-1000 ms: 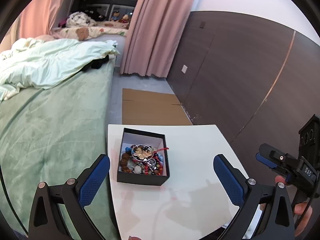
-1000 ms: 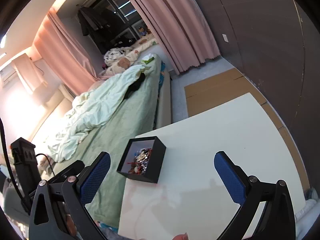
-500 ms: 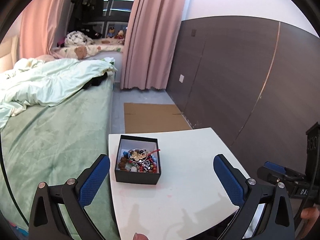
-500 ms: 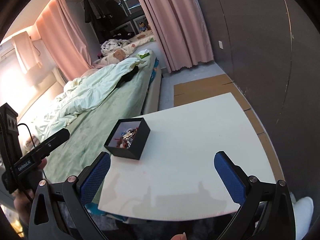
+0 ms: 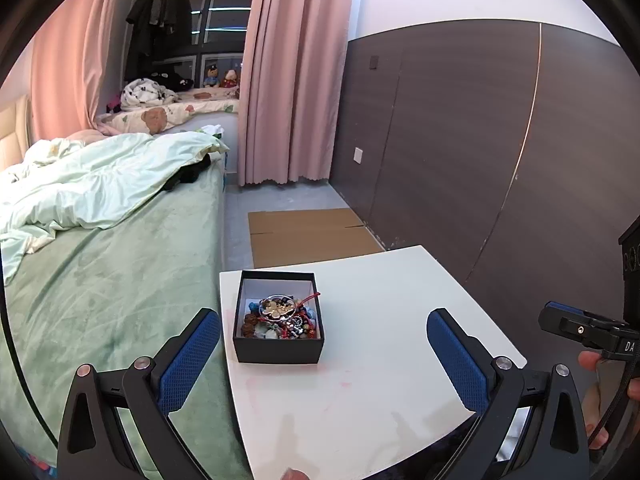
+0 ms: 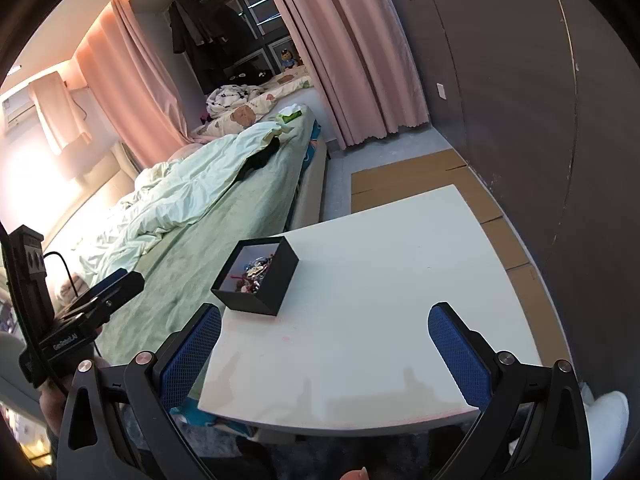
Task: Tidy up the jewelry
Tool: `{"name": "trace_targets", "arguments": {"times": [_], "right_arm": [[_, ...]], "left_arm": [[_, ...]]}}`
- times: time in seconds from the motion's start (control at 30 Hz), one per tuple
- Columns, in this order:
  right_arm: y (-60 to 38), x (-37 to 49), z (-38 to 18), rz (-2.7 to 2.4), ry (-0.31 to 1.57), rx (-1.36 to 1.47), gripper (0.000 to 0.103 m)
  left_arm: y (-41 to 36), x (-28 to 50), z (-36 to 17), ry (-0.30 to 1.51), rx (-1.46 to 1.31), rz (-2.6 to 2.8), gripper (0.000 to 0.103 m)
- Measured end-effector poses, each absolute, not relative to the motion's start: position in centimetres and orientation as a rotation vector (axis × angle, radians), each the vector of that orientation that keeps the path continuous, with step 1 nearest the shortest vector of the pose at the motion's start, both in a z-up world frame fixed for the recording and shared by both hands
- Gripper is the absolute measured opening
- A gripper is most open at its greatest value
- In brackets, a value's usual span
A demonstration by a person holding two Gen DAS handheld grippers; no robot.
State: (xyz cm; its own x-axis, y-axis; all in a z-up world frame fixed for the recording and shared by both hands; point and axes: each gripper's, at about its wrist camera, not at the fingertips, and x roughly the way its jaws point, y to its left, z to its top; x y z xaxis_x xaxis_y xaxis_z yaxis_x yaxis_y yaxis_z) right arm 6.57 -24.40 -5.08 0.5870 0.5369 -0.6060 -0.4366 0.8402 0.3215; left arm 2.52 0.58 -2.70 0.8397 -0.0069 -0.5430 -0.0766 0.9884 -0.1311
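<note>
A small black box (image 5: 279, 344) with a white lining stands near the left edge of a white table (image 5: 380, 380). It holds a tangle of jewelry (image 5: 280, 316): beads, red cord, a silver ring-shaped piece. The box also shows in the right wrist view (image 6: 276, 284), with the jewelry (image 6: 256, 274) inside. My left gripper (image 5: 324, 364) is open and empty, held above the table's near side, short of the box. My right gripper (image 6: 324, 360) is open and empty, above the table's near edge, to the right of the box.
A bed with a green blanket (image 5: 100, 280) and a pale duvet borders the table on the left. A dark panelled wall (image 5: 480, 160) runs along the right. Flat cardboard (image 5: 308, 232) lies on the floor beyond the table. Pink curtains (image 5: 288, 80) hang at the back.
Both grippers have pulled back and up from the table, so the box looks smaller and farther. Both stay open. The box has not moved.
</note>
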Motion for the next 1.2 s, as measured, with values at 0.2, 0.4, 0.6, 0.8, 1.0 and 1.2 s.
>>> {"name": "trace_targets", "arguments": {"times": [0.2,0.4,0.6,0.8,1.0,1.2], "right_arm": [[-24.65,6.69,-5.12,0.559,0.751,0.151,0.103],[-24.57,6.64,-5.17,0.559,0.750,0.149,0.103],[-24.77,6.73,-5.30,0.558,0.752,0.146,0.103],[-24.93,6.65,-5.48,0.555,0.752,0.139,0.103],[-25.22,6.72,-5.54,0.552,0.751,0.150,0.103],[-25.27,6.78,-5.54,0.552,0.750,0.150,0.103]], "left_arm": [[0.25,2.69,-2.54,0.568,-0.147,0.032,0.103],[0.04,2.40,-2.50,0.557,-0.138,0.026,0.103],[0.01,2.15,-2.43,0.548,-0.136,0.027,0.103],[-0.07,2.01,-2.34,0.543,-0.134,0.026,0.103],[-0.25,1.91,-2.23,0.541,-0.131,0.024,0.103],[-0.39,1.96,-2.17,0.536,-0.132,0.028,0.103]]}}
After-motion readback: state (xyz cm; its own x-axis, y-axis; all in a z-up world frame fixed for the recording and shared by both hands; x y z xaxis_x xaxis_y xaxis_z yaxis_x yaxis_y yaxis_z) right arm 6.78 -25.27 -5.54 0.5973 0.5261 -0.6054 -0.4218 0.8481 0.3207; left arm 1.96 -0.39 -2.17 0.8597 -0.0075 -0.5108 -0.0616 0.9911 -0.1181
